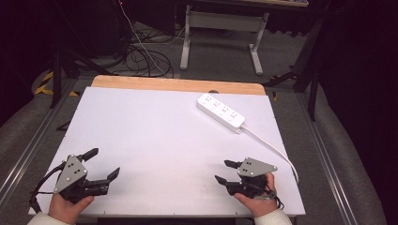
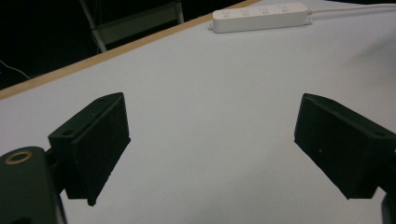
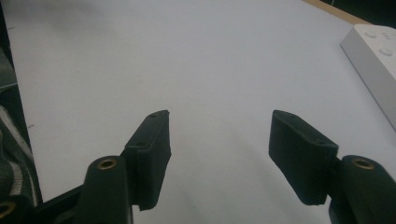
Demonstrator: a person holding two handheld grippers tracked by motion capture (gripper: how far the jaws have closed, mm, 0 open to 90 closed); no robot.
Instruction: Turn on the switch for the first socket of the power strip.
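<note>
White power strip (image 1: 220,111) with cable, far right on white table (image 1: 155,140). Left gripper (image 1: 104,164) near left, right gripper (image 1: 223,171) near right: both released, nothing between jaws.

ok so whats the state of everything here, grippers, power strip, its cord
left gripper: open, jaws wide apart, nothing between them, held low over the table's near left corner
right gripper: open, nothing between its jaws, held low near the table's near right edge
power strip: lying flat on the table at the far right, sockets up, nothing plugged in, untouched
cord: attached to the strip, trailing along the table's right side
</note>
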